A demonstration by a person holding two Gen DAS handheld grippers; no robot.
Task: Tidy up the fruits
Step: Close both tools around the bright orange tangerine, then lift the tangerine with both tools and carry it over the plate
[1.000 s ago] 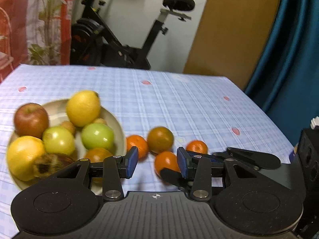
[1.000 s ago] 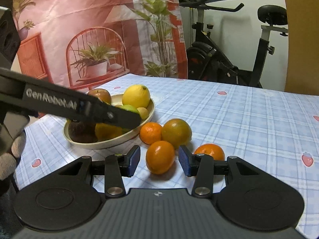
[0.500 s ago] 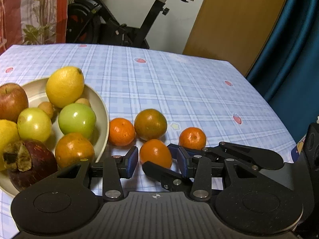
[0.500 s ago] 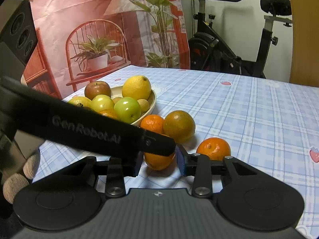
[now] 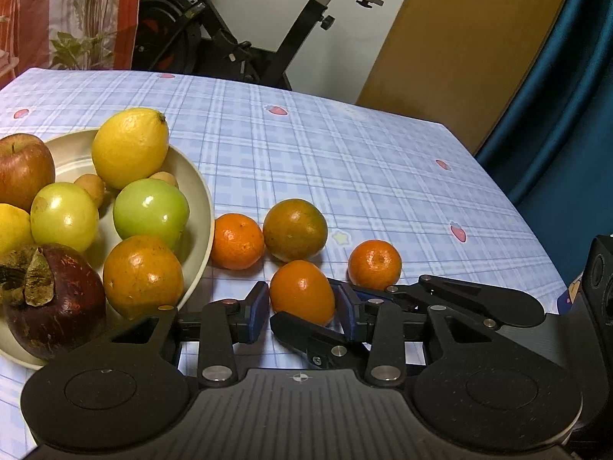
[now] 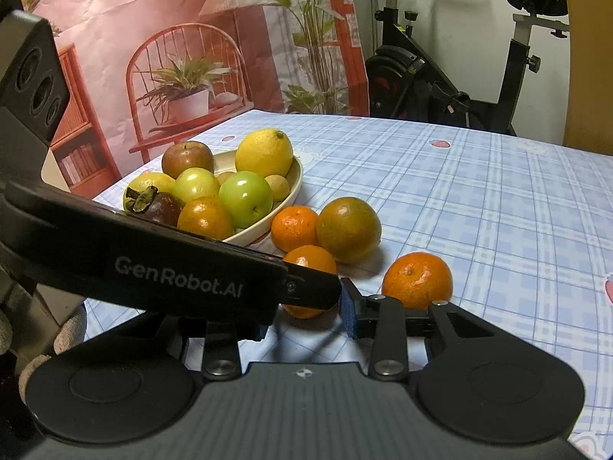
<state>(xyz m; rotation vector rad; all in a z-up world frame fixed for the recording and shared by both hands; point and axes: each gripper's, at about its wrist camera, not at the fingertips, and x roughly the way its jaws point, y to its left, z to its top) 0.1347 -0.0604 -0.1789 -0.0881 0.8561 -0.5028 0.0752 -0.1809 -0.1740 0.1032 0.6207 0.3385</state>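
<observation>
An oval orange (image 5: 302, 291) lies on the checked tablecloth beside the cream bowl (image 5: 203, 207). My left gripper (image 5: 302, 308) straddles it sideways; its jaws are closing, the blue pads close at the fruit's sides without clearly pressing. My right gripper (image 6: 306, 314) comes in from the right and is shut on the same orange (image 6: 310, 264). Its right pad (image 6: 348, 306) rests against the fruit, and its near finger (image 5: 306, 335) crosses in front. The left tool's black housing (image 6: 153, 268) hides the right gripper's other pad.
Three more oranges lie loose: a small one (image 5: 237, 241), a greenish one (image 5: 295, 230) and another small one (image 5: 375, 264). The bowl holds an apple, lemons, green fruits, an orange and a mangosteen. An exercise bike (image 5: 268, 38) stands beyond the table. A gloved hand (image 6: 69, 329) shows at the left.
My left gripper sank toward the loose oranges and now straddles the oval one, its jaws a little narrower. The right jaws narrowed onto that orange. The left tool's housing slid across the right view.
</observation>
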